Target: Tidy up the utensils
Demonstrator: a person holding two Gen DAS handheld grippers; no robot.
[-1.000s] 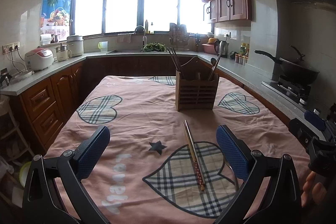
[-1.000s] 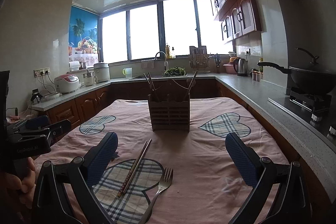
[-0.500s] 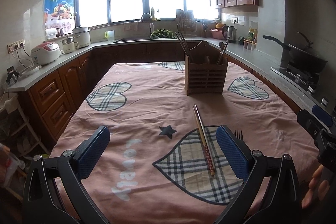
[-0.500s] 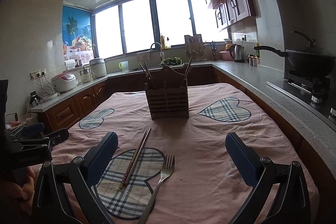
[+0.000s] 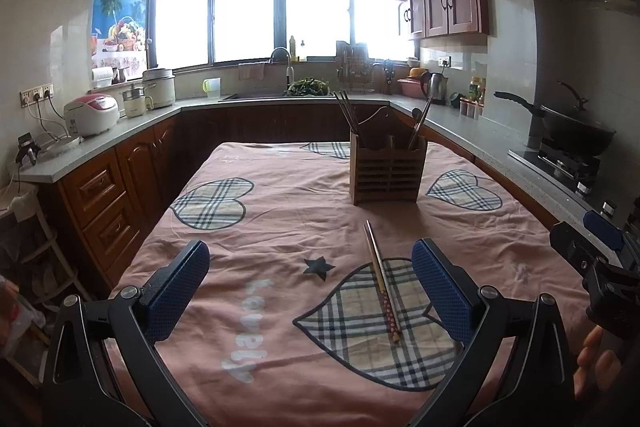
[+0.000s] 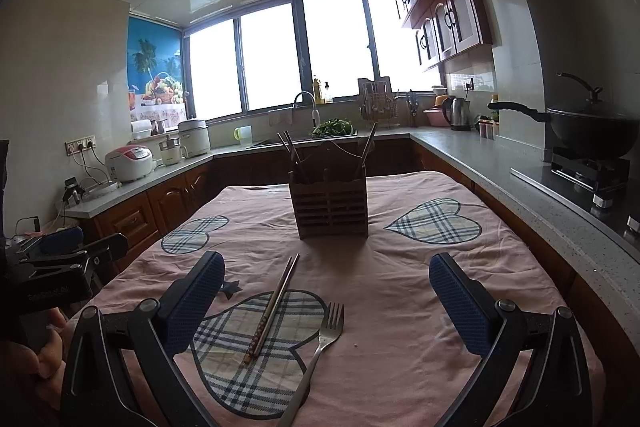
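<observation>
Both tongs (image 5: 310,285) (image 6: 326,293) gape above chopsticks (image 6: 273,307); fork (image 6: 320,343) beside, seemingly apart.

Pink tablecloth (image 5: 280,219) w/ plaid hearts, wok (image 6: 592,135), rice cooker (image 5: 94,113)

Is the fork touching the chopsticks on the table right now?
Apart. The right wrist view shows a strip of cloth between the fork and the chopsticks along their whole length.

1. The left gripper (image 5: 310,281) hung level, its blue pads (image 5: 176,289) spread wide.
2. The right gripper (image 6: 326,301) hung likewise, jaws wide apart, at the left gripper's 3 o'clock.
</observation>
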